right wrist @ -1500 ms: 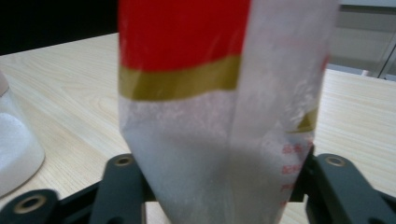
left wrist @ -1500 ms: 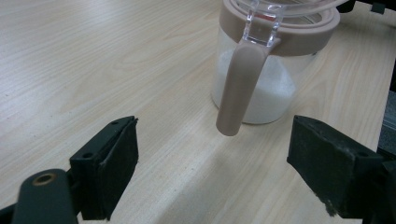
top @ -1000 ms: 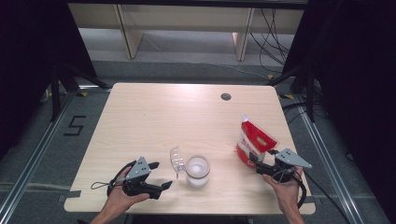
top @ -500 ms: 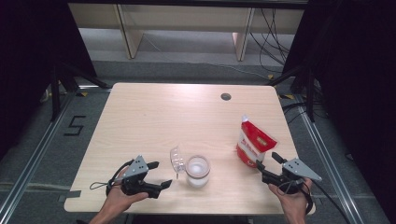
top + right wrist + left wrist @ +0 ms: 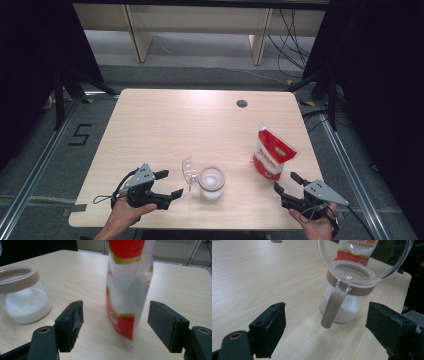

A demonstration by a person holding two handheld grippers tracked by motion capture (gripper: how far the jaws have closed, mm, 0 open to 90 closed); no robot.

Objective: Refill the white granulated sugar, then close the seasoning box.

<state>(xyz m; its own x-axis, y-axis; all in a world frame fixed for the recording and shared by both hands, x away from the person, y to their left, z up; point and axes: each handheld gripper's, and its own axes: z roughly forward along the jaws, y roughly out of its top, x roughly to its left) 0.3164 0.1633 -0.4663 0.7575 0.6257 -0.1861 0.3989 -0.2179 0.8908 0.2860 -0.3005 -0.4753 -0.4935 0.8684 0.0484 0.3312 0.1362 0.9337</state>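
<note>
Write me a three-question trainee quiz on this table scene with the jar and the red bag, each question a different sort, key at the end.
1. True or false: the jar's clear lid is flipped open.
2. Multiple choice: where do the right tongs sit relative to the red and white bag?
A. clamped on it
B. open, near it, not touching
C. under it
3. Short answer: what is inside the jar?

Key
1. True. The lid stands up on its hinge beside the handle.
2. B. The bag stands upright between the open jaws' line of sight, apart from them.
3. A white granular powder, filling roughly the lower half.
</note>
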